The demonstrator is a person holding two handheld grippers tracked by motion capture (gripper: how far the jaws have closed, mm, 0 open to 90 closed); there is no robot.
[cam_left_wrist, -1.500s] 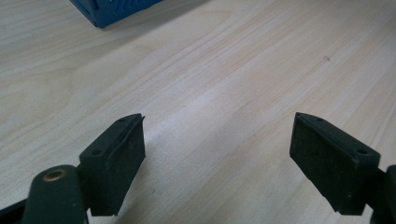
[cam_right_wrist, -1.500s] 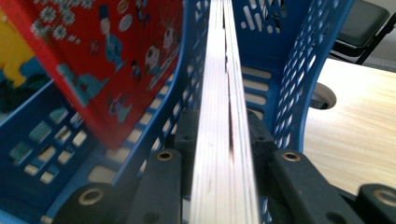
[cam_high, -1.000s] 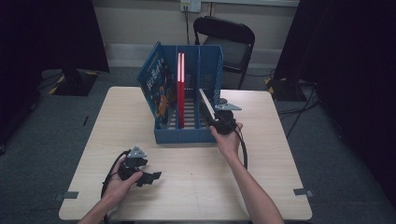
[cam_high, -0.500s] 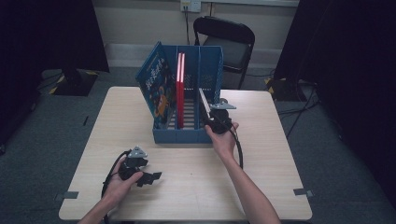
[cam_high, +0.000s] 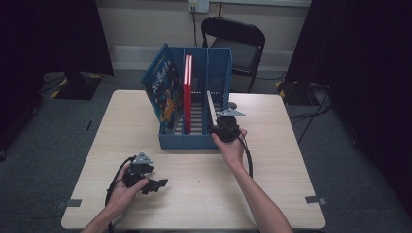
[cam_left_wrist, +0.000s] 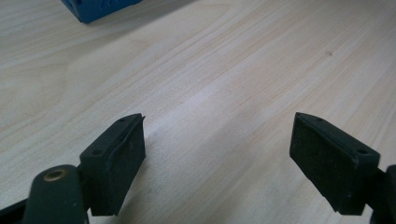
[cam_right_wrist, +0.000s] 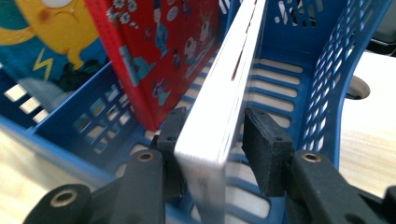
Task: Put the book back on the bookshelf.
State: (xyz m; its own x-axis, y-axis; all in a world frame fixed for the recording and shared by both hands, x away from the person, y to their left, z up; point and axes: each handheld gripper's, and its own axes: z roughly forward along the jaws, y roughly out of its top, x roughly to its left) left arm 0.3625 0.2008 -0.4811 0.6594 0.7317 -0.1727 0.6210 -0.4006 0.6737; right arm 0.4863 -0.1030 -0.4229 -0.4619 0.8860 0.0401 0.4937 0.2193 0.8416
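Rack (cam_high: 195, 141) with red book (cam_high: 187, 92), blue book (cam_high: 163, 90); right claw (cam_right_wrist: 212, 140) clamped on white book (cam_right_wrist: 224, 107); left claw (cam_left_wrist: 217, 154) agape.

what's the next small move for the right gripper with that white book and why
Probably ease the white book down into the rack's right slot. The right gripper is clamped on its edge, and the book leans tilted beside the red book, not yet upright.

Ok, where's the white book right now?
In the high view the white book stands tilted in the right compartment of the blue file rack, right of the red book, with the right gripper around its near edge.
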